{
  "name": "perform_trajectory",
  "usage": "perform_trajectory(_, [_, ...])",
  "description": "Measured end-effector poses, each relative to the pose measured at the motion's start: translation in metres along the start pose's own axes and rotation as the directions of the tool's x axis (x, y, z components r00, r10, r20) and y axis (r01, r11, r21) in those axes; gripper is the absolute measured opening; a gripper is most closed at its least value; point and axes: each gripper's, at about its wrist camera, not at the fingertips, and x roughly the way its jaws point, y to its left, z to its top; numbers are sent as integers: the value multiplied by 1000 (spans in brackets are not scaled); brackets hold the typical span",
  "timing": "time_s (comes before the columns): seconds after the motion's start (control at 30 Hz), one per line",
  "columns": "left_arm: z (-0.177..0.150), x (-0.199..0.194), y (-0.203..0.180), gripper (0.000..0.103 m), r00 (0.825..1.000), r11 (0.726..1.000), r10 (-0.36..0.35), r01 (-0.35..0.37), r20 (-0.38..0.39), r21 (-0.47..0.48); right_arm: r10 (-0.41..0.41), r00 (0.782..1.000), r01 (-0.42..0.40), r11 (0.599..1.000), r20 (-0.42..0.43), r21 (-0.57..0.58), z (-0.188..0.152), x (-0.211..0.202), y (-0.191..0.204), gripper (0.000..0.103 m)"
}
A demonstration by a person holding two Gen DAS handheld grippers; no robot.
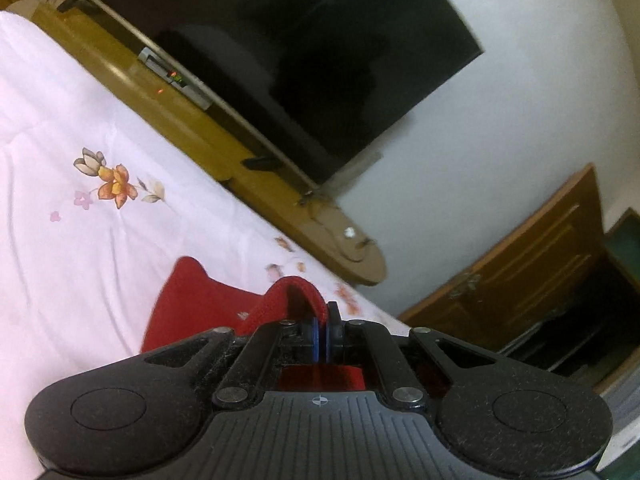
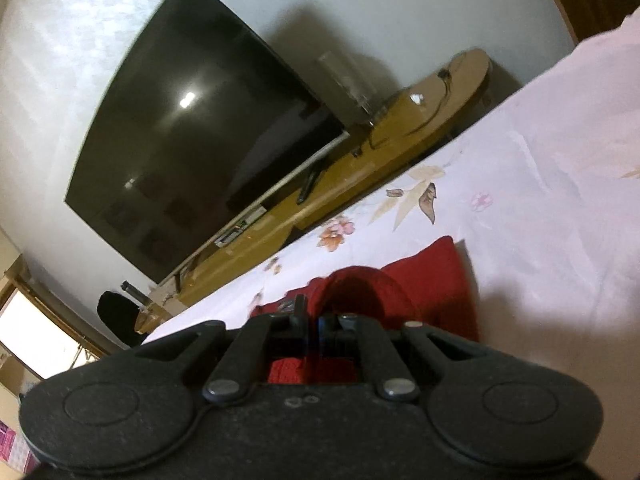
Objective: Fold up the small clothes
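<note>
I have both left tongs (image 1: 322, 330) and right tongs (image 2: 316, 322) clamped on the red knit garment's (image 1: 188, 300) hem; soft, limp, light, best held at corners over the bed (image 1: 80, 240).

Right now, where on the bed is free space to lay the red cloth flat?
Both hand-held grippers, left and right, are shut on the red garment. The floral bedsheet is bare beside the garment, between it and the orange flower print. In the right view, the sheet beyond the garment lies bare too. The wooden TV stand is cluttered.
</note>
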Motion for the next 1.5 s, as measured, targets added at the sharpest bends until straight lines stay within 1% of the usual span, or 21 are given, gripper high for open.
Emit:
perform_trajectory(0.17, [8, 49, 21, 3, 995, 995, 99, -98, -30, 19, -25, 998, 27, 999, -56, 24, 9, 52, -23, 6])
perform_trajectory(0.27, [4, 71, 33, 3, 985, 986, 166, -165, -40, 32, -38, 996, 41, 998, -75, 39, 13, 77, -37, 22])
perform_trajectory(0.33, [-2, 70, 34, 7, 986, 985, 167, -166, -19, 36, -73, 997, 73, 997, -14, 36, 15, 74, -41, 45])
perform_trajectory(0.37, [-5, 66, 32, 10, 988, 987, 157, -157, 5, 42, -69, 998, 68, 997, 12, 36, 16, 70, -42, 49])
perform_trajectory(0.4, [-8, 64, 29, 17, 988, 987, 149, -150, 27, 51, -57, 998, 56, 998, 35, 34, 18, 66, -43, 52])
perform_trajectory(0.5, [-7, 55, 21, 70, 981, 981, 168, -177, 102, 86, -40, 998, 40, 999, 52, 7, 19, 58, -42, 52])
perform_trajectory(0.53, [-4, 51, 18, 72, 978, 979, 166, -179, 130, 98, -48, 998, 49, 999, 50, -15, 19, 58, -41, 52])
perform_trajectory(0.63, [7, 52, 13, 72, 978, 973, 174, -188, 113, 136, -77, 997, 79, 993, 27, -87, 17, 60, -37, 52])
perform_trajectory(0.77, [13, 69, 5, 67, 964, 927, 265, -262, 24, 267, -123, 992, 118, 978, -18, -173, 12, 68, -29, 52])
perform_trajectory(0.9, [1, 84, 0, 37, 929, 862, 369, -326, -40, 389, -219, 972, 184, 936, -85, -299, 5, 92, -17, 46])
perform_trajectory(0.93, [-7, 87, -4, 26, 917, 821, 400, -352, -11, 450, -246, 965, 200, 914, -89, -353, 0, 97, -13, 32])
perform_trajectory(0.97, [-12, 87, -7, 16, 910, 792, 413, -367, 14, 488, -263, 961, 207, 889, -85, -409, -6, 100, -7, 27])
perform_trajectory(1.03, [-15, 85, -6, 3, 907, 788, 417, -389, 52, 478, -295, 954, 237, 846, -49, -478, -13, 102, 1, 20])
perform_trajectory(1.07, [-15, 81, -8, 3, 901, 779, 425, -411, 83, 473, -307, 951, 254, 833, -29, -493, -15, 101, 3, 18])
perform_trajectory(1.13, [-14, 72, -9, 2, 876, 755, 457, -473, 153, 453, -330, 944, 289, 822, 4, -491, -14, 97, 3, 10])
perform_trajectory(1.17, [-14, 73, -7, 2, 863, 741, 484, -493, 147, 455, -344, 939, 308, 815, 18, -490, -14, 93, 2, 9])
perform_trajectory(1.23, [-12, 77, -2, 2, 857, 743, 503, -496, 113, 449, -385, 922, 346, 790, 29, -507, -18, 93, -1, 9])
perform_trajectory(1.3, [-13, 81, -9, 2, 845, 714, 522, -508, 117, 482, -400, 916, 362, 777, 39, -516, -22, 96, -4, 9])
perform_trajectory(1.37, [-13, 83, -11, 2, 842, 702, 527, -508, 116, 499, -418, 907, 381, 765, 48, -519, -22, 99, -1, 10])
perform_trajectory(1.47, [-8, 82, -12, 6, 849, 717, 519, -493, 94, 493, -393, 918, 366, 799, 45, -477, -18, 95, -6, 19])
perform_trajectory(1.5, [-7, 82, -13, 18, 854, 724, 514, -483, 83, 493, -382, 923, 357, 810, 42, -465, -16, 93, -7, 26])
